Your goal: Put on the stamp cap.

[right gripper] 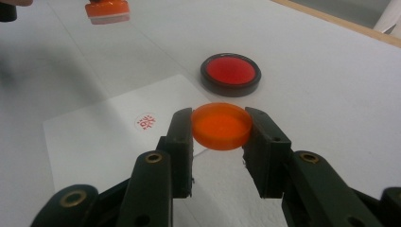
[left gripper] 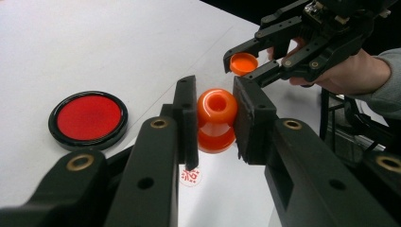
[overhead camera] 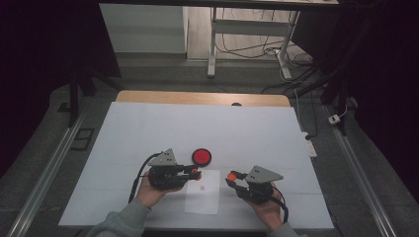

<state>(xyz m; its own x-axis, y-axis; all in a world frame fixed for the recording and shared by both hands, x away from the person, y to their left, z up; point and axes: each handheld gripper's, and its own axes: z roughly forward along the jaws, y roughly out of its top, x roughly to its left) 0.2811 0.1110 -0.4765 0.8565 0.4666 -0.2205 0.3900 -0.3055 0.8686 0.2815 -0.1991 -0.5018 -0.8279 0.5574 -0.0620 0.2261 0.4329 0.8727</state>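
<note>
Left claw (left gripper: 215,120) is clamped on the orange stamp (left gripper: 216,118), held off the paper (overhead camera: 203,191) with its face clear of the red mark (left gripper: 190,176) just below. Right claw (right gripper: 220,127) is pinching the stamp's cap (right gripper: 221,126), probably lining up for recapping. Ink pad (overhead camera: 201,156) sits open beyond both, off the paper.

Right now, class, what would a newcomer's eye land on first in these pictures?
Bright orange against white: the left gripper clamps an orange stamp above the white paper, which already bears a red seal mark. Opposite, the right gripper pinches the stamp's round orange cap. Beyond the paper's far edge, the black-rimmed red ink pad sits on the white table.
</note>
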